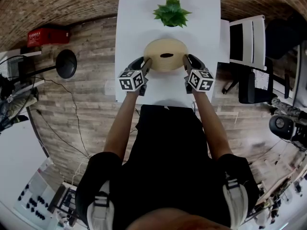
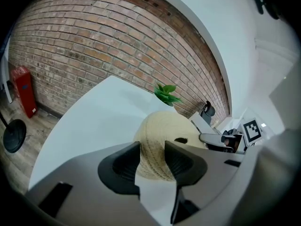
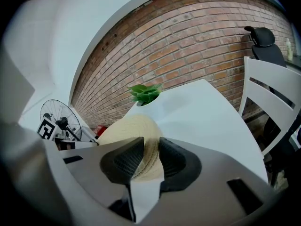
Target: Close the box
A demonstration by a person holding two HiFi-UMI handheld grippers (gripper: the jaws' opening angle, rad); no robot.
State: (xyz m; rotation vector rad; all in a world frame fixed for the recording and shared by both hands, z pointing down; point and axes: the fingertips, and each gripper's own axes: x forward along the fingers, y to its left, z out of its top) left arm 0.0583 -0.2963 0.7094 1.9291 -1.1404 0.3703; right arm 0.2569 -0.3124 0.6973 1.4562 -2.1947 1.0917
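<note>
The head view looks steeply down from above the person onto the white tabletop (image 1: 132,28), from some way off. Each gripper view sits low and close behind its own jaws, facing inward across the tabletop from opposite sides. All three share the round woven box (image 1: 165,54) and the green plant (image 1: 171,12).

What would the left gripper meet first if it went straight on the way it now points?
The woven box: its side already sits between the left gripper's parted jaws, so contact would probably come almost at once.
</note>
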